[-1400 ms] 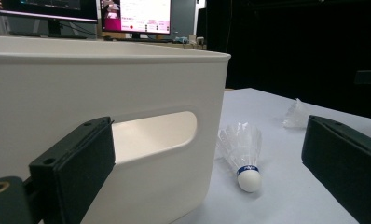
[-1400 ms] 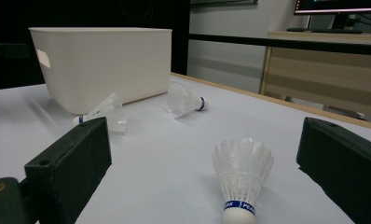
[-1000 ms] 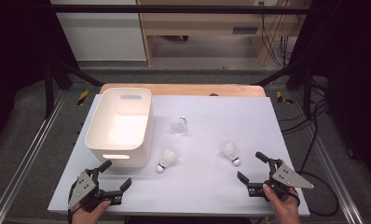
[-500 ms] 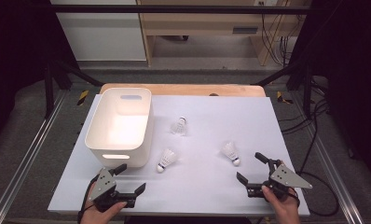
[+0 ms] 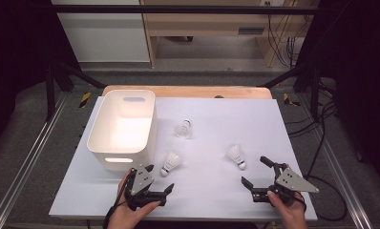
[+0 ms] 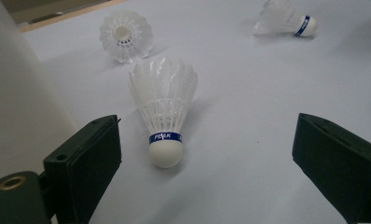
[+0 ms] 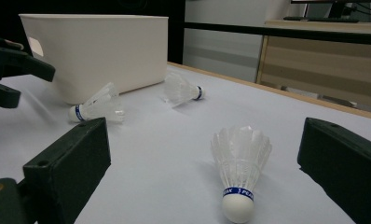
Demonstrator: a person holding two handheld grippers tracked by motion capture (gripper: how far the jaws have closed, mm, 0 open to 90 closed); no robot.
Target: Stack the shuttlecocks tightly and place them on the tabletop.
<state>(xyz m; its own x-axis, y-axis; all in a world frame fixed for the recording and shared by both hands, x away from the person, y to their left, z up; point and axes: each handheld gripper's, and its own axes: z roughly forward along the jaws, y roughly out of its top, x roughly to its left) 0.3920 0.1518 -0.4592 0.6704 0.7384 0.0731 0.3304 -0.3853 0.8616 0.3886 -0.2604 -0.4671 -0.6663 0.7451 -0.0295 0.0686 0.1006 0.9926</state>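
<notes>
Three white shuttlecocks lie on the white table top (image 5: 212, 200). The nearest shuttlecock (image 5: 170, 163) (image 6: 164, 107) points its cork at my left gripper (image 5: 159, 178) (image 6: 207, 140). Its cork sits at the mouth of the gap, nearer the left jaw, and no pad touches it. These jaws have just been closing a little and still stand wide. A second shuttlecock (image 5: 184, 129) (image 6: 126, 35) lies mid-table. The third shuttlecock (image 5: 237, 156) (image 7: 239, 163) lies just ahead of my right gripper (image 5: 254, 171) (image 7: 207, 140), which is open and holds nothing.
A white plastic bin (image 5: 102, 143) (image 7: 104, 46) stands at the left of the table, close beside the left gripper; its wall (image 6: 16, 93) fills the left edge of the left gripper view. A wooden board edge (image 5: 188, 90) runs along the table's far side.
The left gripper has moved right along the table's front edge up to the nearest shuttlecock, its jaws slightly narrower. The right gripper has stayed put.
</notes>
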